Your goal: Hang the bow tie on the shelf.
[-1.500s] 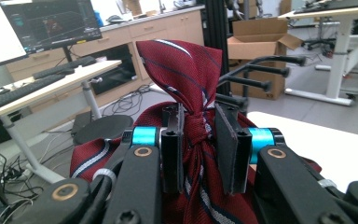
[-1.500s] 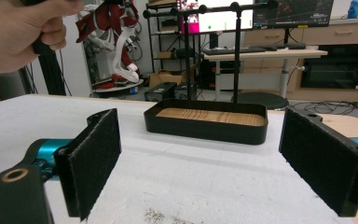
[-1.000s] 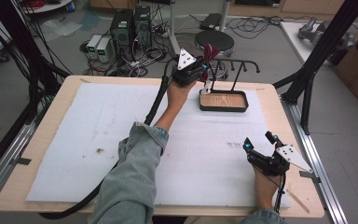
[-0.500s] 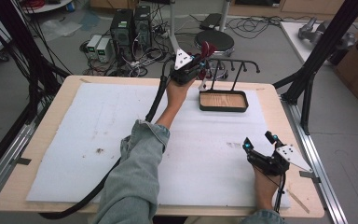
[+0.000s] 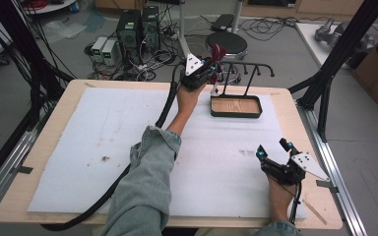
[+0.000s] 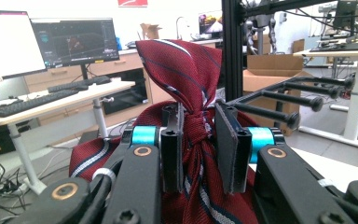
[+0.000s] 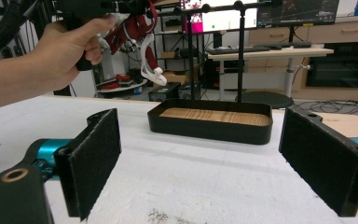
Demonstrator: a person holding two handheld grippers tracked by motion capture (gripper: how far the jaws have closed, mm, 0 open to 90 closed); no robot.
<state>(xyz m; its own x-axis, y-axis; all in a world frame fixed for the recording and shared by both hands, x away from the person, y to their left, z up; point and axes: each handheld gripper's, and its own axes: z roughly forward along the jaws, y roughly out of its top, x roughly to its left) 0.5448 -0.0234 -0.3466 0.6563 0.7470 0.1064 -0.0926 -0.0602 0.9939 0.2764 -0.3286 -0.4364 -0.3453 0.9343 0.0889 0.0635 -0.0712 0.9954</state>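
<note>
Your left gripper (image 6: 200,135) holds the red striped tie (image 6: 186,74).
Jaws clamped on it; right gripper (image 7: 200,158) jaws apart; no readable writing.

Robotics lab: desktop computers (image 5: 138,30) and tangled cables (image 5: 147,61) on the floor, black metal frame (image 5: 342,54) around the table (image 5: 39,142), monitors (image 6: 74,42) on desks behind
</note>
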